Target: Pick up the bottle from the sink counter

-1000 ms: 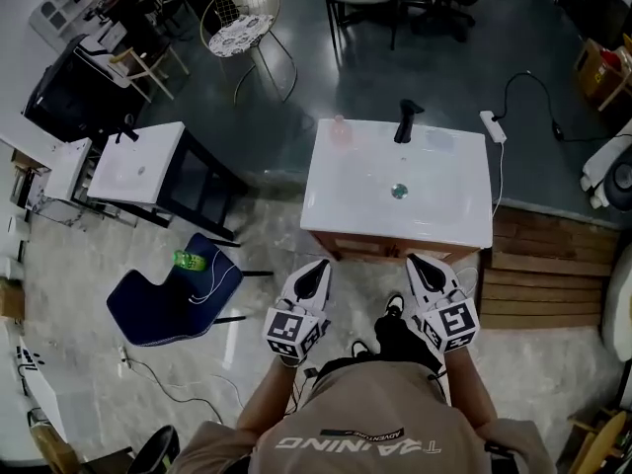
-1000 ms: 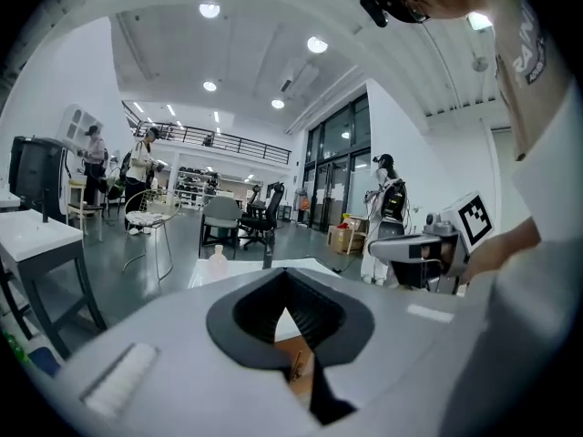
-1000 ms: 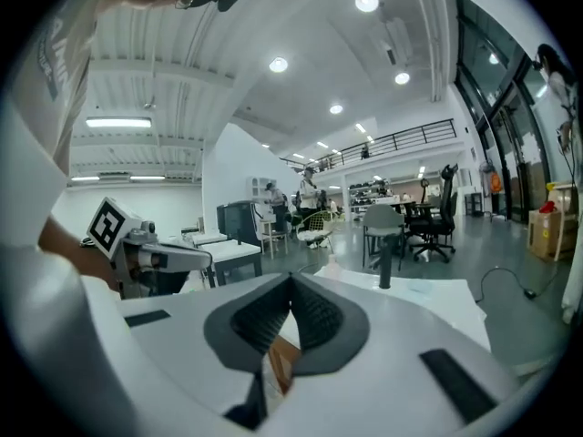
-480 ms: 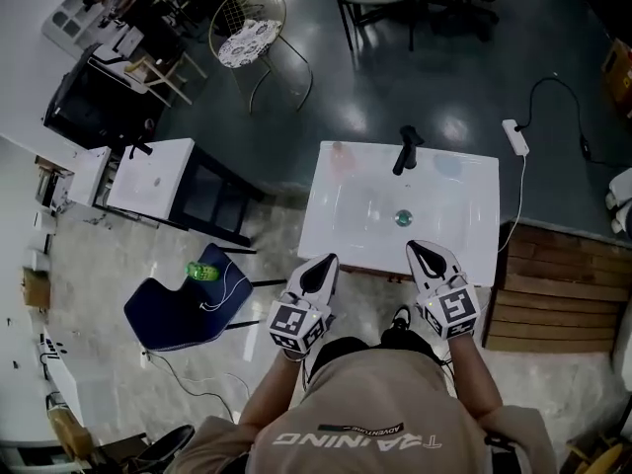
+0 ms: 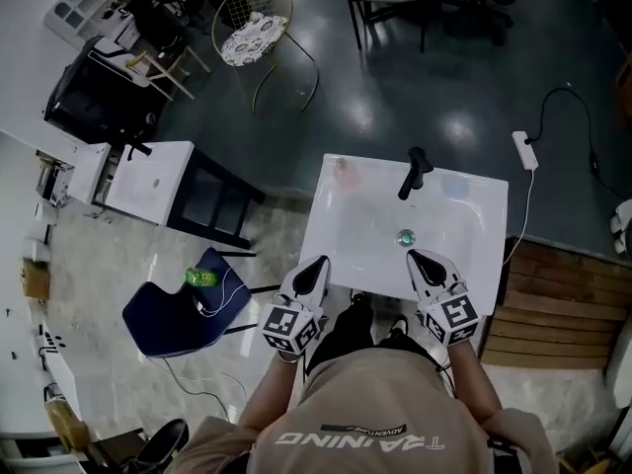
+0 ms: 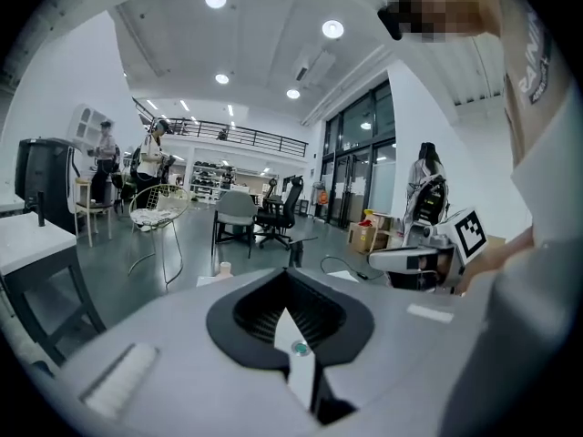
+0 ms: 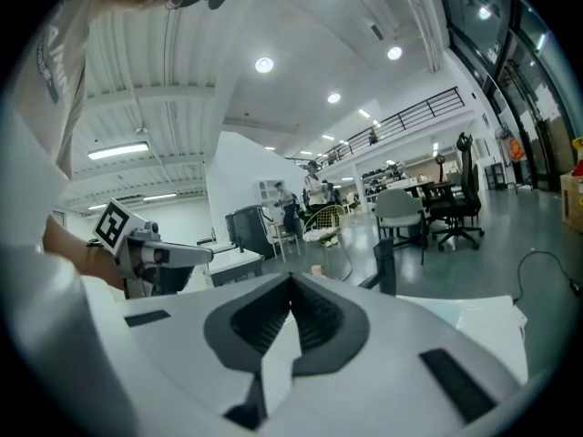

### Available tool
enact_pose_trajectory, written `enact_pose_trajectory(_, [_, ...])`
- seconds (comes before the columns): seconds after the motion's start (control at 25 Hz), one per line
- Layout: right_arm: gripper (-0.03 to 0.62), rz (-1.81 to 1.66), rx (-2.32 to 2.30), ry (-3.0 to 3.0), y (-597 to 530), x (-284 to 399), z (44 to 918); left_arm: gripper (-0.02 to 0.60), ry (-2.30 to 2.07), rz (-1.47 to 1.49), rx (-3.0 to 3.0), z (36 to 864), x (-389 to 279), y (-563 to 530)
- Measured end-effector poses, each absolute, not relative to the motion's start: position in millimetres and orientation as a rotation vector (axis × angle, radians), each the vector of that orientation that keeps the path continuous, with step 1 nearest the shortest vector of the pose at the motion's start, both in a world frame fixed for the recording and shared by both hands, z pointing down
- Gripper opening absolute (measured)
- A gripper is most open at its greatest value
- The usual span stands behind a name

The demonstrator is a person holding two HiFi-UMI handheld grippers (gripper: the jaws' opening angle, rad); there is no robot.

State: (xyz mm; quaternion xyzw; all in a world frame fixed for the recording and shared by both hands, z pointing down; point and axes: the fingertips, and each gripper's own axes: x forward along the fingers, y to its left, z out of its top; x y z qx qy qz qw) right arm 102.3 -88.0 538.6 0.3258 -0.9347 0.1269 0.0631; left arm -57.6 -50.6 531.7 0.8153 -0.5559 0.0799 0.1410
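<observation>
A small pale pink bottle [image 5: 341,166] stands upright at the back left corner of the white sink counter [image 5: 346,255], left of the black faucet [image 5: 415,171]. In the left gripper view the bottle [image 6: 225,269] shows just beyond the jaws, left of the faucet [image 6: 293,253]. It is small in the right gripper view, the bottle [image 7: 316,269] standing left of the faucet [image 7: 386,267]. My left gripper [image 5: 318,263] and right gripper [image 5: 416,256] hover side by side at the counter's front edge. Both are shut and hold nothing.
The basin's drain [image 5: 405,236] lies between the grippers and the faucet. A blue chair [image 5: 168,309] with a green object [image 5: 202,276] stands left, beside a white side table [image 5: 148,181]. A power strip [image 5: 524,150] lies right of the counter, with wooden boards [image 5: 553,294] beside it.
The sink counter has come closer in the head view as the person stepped forward. Both grippers' tips have moved from short of the counter to over its front edge.
</observation>
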Motion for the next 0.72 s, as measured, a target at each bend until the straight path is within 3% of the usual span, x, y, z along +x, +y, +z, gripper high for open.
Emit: enact_pose_trajectory(0.72, [0.008, 0.235, 1.195, -2.552, -201.7, 15.8, 539.1, -0.014, -1.346, 0.179, 2.589, 559.4, -133.1, -223.2])
